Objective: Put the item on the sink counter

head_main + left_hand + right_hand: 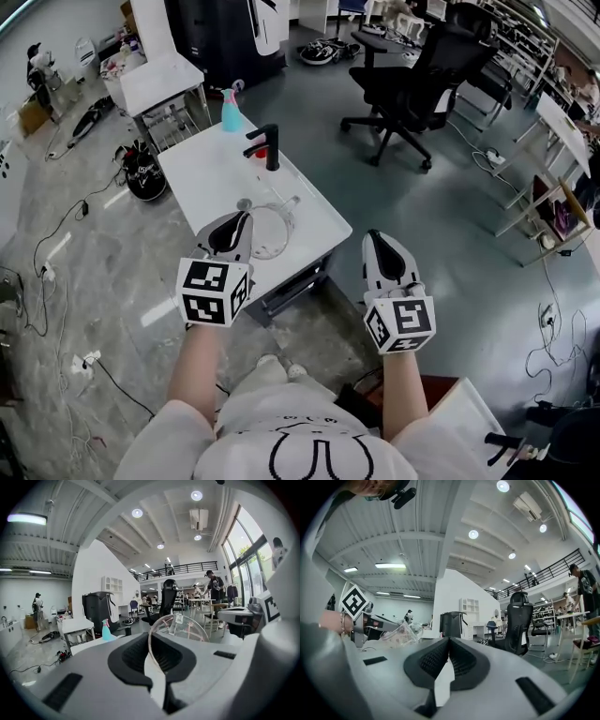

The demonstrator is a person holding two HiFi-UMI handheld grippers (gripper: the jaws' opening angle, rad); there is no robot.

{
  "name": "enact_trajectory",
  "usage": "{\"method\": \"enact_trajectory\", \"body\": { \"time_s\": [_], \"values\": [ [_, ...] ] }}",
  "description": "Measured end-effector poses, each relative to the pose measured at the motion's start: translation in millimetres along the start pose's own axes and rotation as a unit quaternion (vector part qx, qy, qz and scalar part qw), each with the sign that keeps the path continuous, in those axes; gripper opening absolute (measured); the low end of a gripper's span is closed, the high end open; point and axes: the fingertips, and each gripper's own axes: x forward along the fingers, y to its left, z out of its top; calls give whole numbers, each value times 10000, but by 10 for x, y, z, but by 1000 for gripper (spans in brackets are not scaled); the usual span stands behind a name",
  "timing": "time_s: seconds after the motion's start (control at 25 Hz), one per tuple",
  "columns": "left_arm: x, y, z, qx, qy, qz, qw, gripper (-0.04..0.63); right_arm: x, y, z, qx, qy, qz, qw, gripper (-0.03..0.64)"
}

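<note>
left hand-held gripper (232, 232): clamped on clear vessel (272, 230) rim. right hand-held gripper (386, 255): closed, empty. risk: thin rim pinch slips, vessel strikes worktop (202, 169).

We've got the spray bottle (232, 111) at the far end of the desk (202, 173), the faucet (270, 147) just before it, the clear jug (270, 230) over the near end, and the office chair (417, 80) off right.

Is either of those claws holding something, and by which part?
The left gripper pinches a clear round jug by its rim. The right gripper is shut and holds nothing.
</note>
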Motion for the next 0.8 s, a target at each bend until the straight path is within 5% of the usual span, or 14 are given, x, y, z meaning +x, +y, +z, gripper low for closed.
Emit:
{"method": "enact_trajectory", "body": {
  "time_s": [0.4, 0.8],
  "values": [
    [700, 335, -281, -268, 712, -302, 9966, 26, 455, -102, -284, 295, 347, -85, 9989, 28],
    [1746, 624, -489, 24, 1416, -914, 9857, 26, 1194, -306, -560, 487, 650, -375, 9960, 28]
  ]
}}
